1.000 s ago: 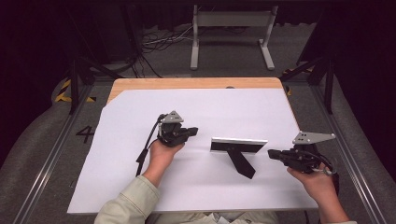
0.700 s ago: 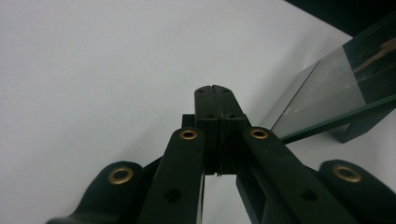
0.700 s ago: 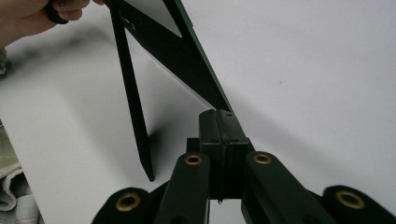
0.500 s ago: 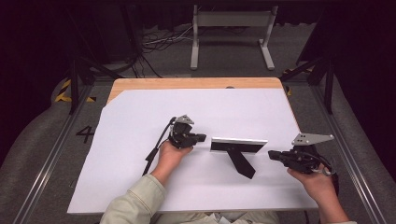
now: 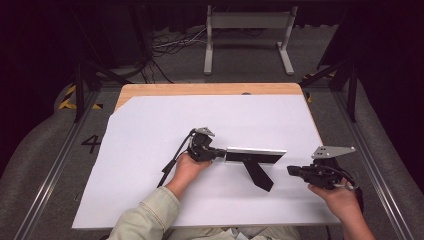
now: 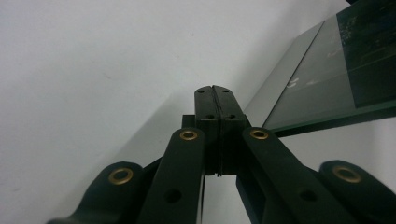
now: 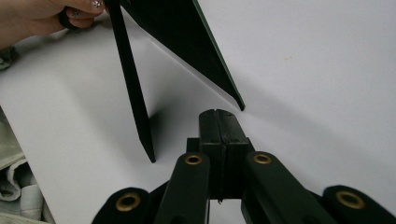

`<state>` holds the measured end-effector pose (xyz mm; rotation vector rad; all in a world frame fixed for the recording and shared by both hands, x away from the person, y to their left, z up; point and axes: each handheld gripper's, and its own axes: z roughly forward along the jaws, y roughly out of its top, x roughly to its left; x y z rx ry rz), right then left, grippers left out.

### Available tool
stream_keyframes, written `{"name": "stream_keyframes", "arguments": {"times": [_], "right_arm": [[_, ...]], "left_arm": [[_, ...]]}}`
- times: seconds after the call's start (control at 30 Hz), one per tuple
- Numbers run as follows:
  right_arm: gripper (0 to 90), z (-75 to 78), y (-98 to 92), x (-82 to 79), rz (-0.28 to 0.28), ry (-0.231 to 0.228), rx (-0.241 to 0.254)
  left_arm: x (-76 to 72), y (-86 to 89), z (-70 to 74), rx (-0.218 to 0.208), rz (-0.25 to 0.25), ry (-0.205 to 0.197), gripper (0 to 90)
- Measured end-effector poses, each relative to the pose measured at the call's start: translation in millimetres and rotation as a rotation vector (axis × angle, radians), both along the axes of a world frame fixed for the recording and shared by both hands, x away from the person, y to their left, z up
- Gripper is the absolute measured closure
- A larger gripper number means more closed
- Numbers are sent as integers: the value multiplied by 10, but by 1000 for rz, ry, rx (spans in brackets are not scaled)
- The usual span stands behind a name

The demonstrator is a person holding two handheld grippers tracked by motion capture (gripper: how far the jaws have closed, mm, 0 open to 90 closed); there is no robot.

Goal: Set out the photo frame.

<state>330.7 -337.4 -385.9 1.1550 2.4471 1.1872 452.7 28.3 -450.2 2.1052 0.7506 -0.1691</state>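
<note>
A black picture frame (image 5: 255, 154) stands upright on the white sheet (image 5: 150, 125), propped by its back leg (image 5: 257, 174). My left gripper (image 5: 220, 154) is shut with nothing in it, its tips right at the frame's left end; whether they touch I cannot tell. In the left gripper view the shut jaws (image 6: 215, 91) point beside the frame's glass front (image 6: 327, 79). My right gripper (image 5: 291, 171) is shut and empty, a short way right of the leg. The right gripper view has its jaws (image 7: 218, 114) facing the frame's back (image 7: 182, 32) and leg (image 7: 133, 88).
The sheet covers a wooden table whose bare edge (image 5: 207, 89) shows at the back. Metal rails (image 5: 60, 165) run along both sides. A grey metal stand (image 5: 247, 30) and cables (image 5: 170, 45) are on the floor beyond. A hand (image 7: 46, 16) is at the frame's far end.
My left gripper has moved right across the sheet up to the frame's left end. The right gripper and the frame have stayed put.
</note>
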Motion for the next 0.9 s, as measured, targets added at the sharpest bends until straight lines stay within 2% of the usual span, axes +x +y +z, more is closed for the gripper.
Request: {"name": "stream_keyframes", "arguments": {"times": [0.2, 0.27, 0.33, 0.47, 0.63, 0.9], "right_arm": [[898, 11, -24, -6, -5, 0, 11], [898, 9, -28, -4, -5, 2, 13], [898, 12, -31, -6, -10, 3, 17], [898, 34, -54, -13, -17, 1, 24], [898, 66, -82, -28, -31, -7, 32], [898, 167, -141, -37, -51, -33, 54]], "left_arm": [[-16, -43, -11, 24, -21, -1, 900], [-15, -69, -3, 56, -25, 4, 900], [-33, -101, 14, 87, -30, -19, 900], [-42, -100, 10, 83, -45, 1, 900], [-73, -107, 21, 97, -65, 3, 900], [-203, -137, 38, 119, -119, 21, 900]]}}
